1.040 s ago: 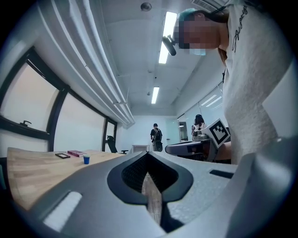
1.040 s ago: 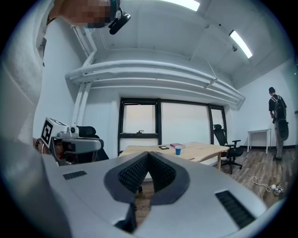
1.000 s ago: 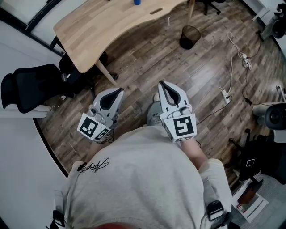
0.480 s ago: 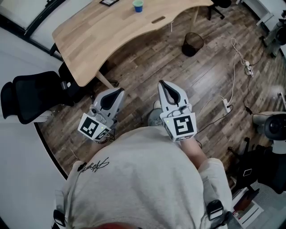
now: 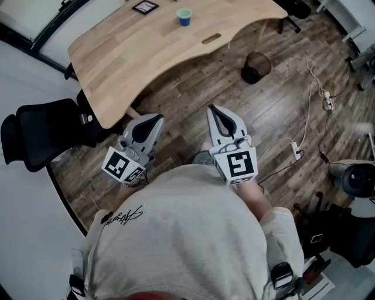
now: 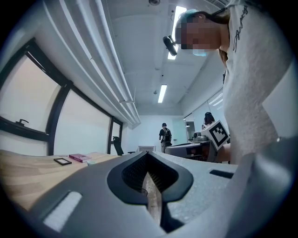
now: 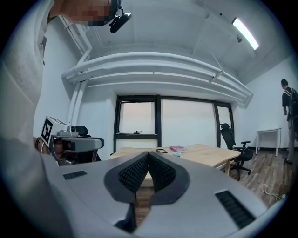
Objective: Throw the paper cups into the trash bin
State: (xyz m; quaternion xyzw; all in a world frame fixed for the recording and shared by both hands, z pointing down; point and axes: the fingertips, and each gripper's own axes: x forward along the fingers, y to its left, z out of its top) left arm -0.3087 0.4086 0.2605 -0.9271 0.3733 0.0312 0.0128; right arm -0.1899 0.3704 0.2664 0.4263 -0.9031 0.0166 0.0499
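One paper cup [image 5: 184, 17] in view, upright on the far part of the table [image 5: 117, 53], well apart from both claws. Left claw [image 5: 152, 120] and right claw [image 5: 213, 110] hang over the floor [image 5: 193, 82] short of the table's near edge, each pressed together with nothing between. We read the cup as ahead, between the two claws' lines and slightly nearer the right one. Trash bin [image 5: 256, 67] stands on the floor ahead-right, on the right claw's side. We judge nothing grasped yet. Approach comes first and the jaws must spread, right claw the likelier pick.
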